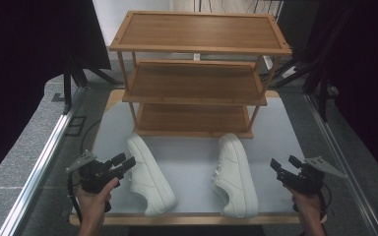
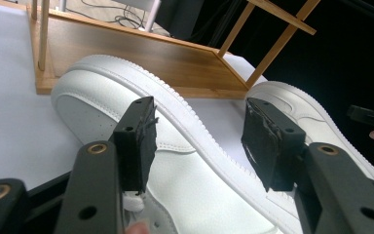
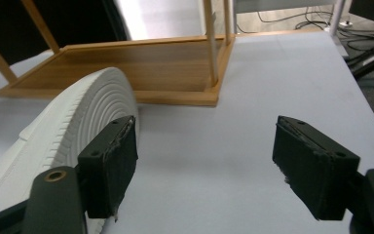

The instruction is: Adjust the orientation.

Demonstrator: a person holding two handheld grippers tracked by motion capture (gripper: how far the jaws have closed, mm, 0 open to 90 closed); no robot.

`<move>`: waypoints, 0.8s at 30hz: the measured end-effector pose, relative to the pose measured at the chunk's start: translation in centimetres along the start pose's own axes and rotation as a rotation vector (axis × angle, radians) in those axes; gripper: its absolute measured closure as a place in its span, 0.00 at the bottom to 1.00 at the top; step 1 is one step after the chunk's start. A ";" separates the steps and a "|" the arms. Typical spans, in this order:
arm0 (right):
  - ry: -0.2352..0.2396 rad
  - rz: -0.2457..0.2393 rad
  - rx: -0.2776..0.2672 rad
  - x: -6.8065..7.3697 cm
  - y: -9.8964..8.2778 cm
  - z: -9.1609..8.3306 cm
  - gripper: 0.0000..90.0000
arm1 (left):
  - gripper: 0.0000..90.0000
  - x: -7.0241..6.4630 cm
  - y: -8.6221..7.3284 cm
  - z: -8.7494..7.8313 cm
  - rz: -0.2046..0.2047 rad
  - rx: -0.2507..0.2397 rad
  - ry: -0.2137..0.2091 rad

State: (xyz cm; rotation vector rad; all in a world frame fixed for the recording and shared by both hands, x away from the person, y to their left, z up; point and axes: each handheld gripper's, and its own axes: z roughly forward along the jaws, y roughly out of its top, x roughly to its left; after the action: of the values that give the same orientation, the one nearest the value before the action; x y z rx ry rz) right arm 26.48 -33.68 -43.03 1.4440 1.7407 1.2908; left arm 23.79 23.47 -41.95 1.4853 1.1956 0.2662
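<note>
Two white sneakers lie on the tabletop (image 1: 192, 169) before the wooden shoe rack (image 1: 197, 73). The left hand-held gripper (image 1: 123, 161), jaws spread, nears the left sneaker (image 1: 150, 174), probably touching nothing yet. The right hand-held gripper (image 1: 284, 163) hangs spread beside the right sneaker (image 1: 234, 174). Next: straddle each and clamp.

Three-tier wooden rack (image 1: 197, 73) on white table (image 1: 275, 128), grey floor (image 1: 19, 152).

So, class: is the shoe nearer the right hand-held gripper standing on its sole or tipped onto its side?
Tipped onto its side: the right shoe shows its ridged sole facing sideways, toward the right hand-held gripper.
</note>
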 end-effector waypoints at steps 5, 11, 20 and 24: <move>0.010 -0.020 0.014 0.4 0.1 0.6 0.30 | 0.55 0.0 0.2 -0.7 0.001 -0.017 0.007; 0.035 -0.023 0.038 0.3 0.4 1.6 0.32 | 0.79 -0.1 0.8 -1.4 0.005 -0.021 -0.011; 0.060 -0.050 0.043 0.6 0.2 2.4 0.32 | 1.00 -1.5 -0.8 -3.0 0.073 0.046 0.029; 0.043 -0.032 0.032 0.3 -0.1 1.6 0.33 | 1.00 -1.8 -1.9 -3.6 0.089 0.070 0.037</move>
State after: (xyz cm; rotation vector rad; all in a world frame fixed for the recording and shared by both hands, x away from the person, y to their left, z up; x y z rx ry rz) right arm 27.70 -32.84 -43.68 1.4102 1.8131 1.2919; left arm 19.36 23.92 -41.64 1.6028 1.1805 0.3159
